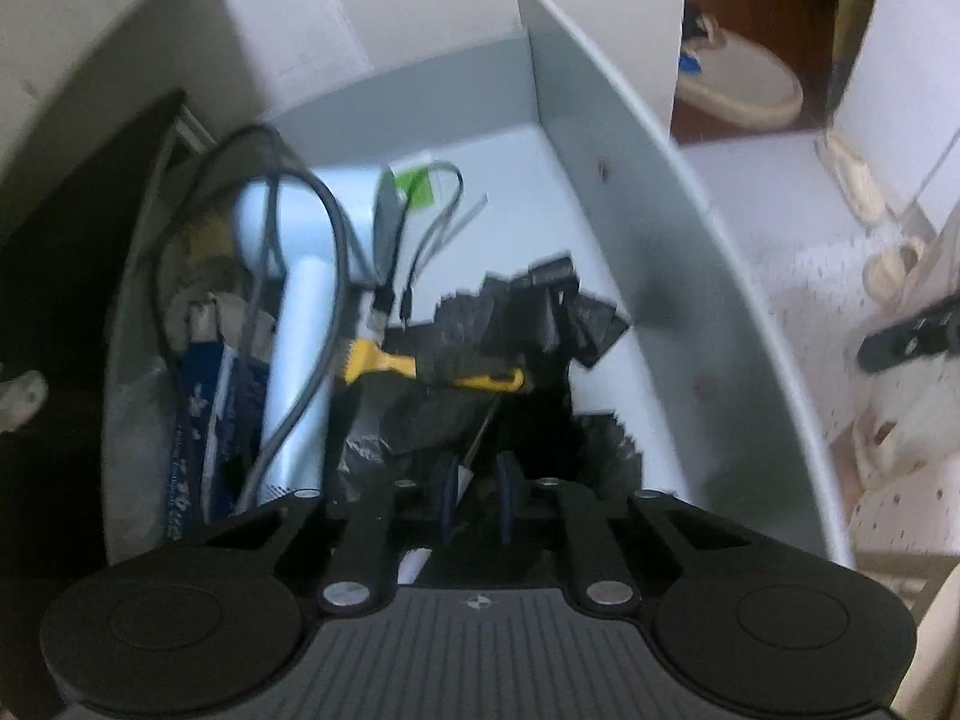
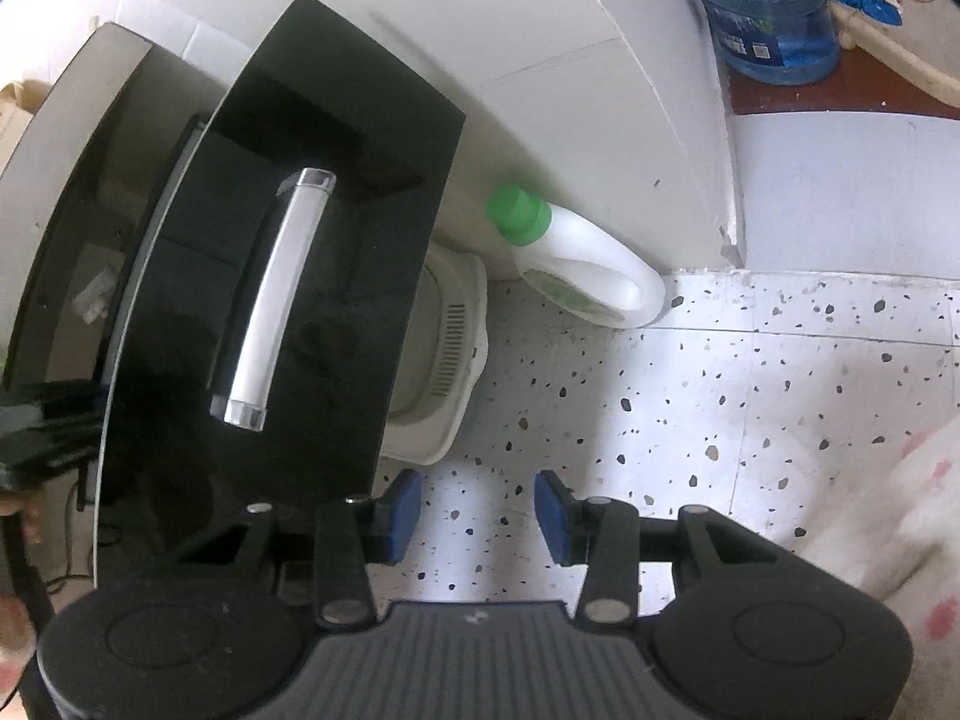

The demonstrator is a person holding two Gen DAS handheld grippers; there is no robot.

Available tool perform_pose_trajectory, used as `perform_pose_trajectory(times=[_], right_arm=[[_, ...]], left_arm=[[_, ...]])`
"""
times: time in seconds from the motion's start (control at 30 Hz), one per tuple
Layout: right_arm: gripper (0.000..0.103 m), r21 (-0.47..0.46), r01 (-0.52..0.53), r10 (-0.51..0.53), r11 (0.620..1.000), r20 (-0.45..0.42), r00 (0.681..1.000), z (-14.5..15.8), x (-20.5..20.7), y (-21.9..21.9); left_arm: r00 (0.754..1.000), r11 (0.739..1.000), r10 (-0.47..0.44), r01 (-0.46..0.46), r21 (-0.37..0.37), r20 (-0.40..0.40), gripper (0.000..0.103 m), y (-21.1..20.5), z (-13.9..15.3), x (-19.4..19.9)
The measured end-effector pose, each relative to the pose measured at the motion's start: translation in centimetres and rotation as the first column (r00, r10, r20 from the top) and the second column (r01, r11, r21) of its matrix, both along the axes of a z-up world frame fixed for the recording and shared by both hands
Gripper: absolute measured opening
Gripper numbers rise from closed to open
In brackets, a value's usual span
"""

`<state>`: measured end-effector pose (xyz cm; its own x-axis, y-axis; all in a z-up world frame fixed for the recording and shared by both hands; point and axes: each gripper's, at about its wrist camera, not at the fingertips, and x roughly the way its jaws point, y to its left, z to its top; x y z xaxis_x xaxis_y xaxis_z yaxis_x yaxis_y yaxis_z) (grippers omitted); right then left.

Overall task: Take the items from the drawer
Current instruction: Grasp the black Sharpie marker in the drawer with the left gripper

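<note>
Jaws of left gripper [image 1: 474, 495] narrowed to a small gap, down inside drawer [image 1: 606, 192] among black bags [image 1: 516, 324]; something thin and pale between the pads, pinched or not, cannot tell. Blue pads [image 1: 447, 495] mostly buried in dark plastic. Jaws of right gripper [image 2: 477, 507] spread wide, holding nothing, over speckled floor [image 2: 750, 372] just beside drawer front [image 2: 288, 276].

Drawer contents, left wrist view: pale blue hair dryer [image 1: 312, 276] along left side, head toward back wall, handle toward front edge. Grey cable [image 1: 336, 240] looped over dryer, plugs hanging just right of the head. Green-and-white box [image 1: 417, 183] behind dryer head near back wall. Yellow strip [image 1: 390, 363] across middle, partly under black bags. Blue printed pack [image 1: 204, 408] against left wall, beside dryer handle. Black bags heaped at centre and front, touching right wall. Back right corner of drawer floor bare grey. Blurred throughout.

Right wrist view: glossy black drawer front with chrome handle [image 2: 270, 300] running top to bottom. White bottle [image 2: 576, 258] with green cap, tilted, leaning on wall at floor edge. White vented bin [image 2: 444, 348] on floor, partly behind drawer front. Blue water jug [image 2: 762, 6] at top right.
</note>
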<state>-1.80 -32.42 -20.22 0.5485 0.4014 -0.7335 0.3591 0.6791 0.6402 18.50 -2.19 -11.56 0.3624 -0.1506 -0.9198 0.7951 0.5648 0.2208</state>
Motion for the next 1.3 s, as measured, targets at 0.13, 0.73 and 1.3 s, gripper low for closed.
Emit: perform_pose_trajectory(times=[0.13, 0.73, 1.3], right_arm=[[0.041, 0.016, -0.018, 0.018, 1.000, 0.002, 1.000, -0.1, 0.1, 0.3], [0.041, 0.080, -0.018, 0.019, 0.997, -0.015, 1.000, -0.9, 0.5, 0.0], [0.041, 0.099, 0.012, -0.010, 0.995, -0.024, 1.000, -1.2, 0.1, -0.3]], left_arm=[[0.999, 1.000, -0.006, 0.007, 0.027, -0.034, 0.023, 0.3, -1.7, 1.2], [0.994, 0.994, -0.026, 0.037, 0.103, -0.109, 0.027, -0.3, -5.4, 4.2], [0.998, 0.999, 0.020, -0.018, 0.029, -0.058, 0.011, -0.3, -2.9, 2.6]])
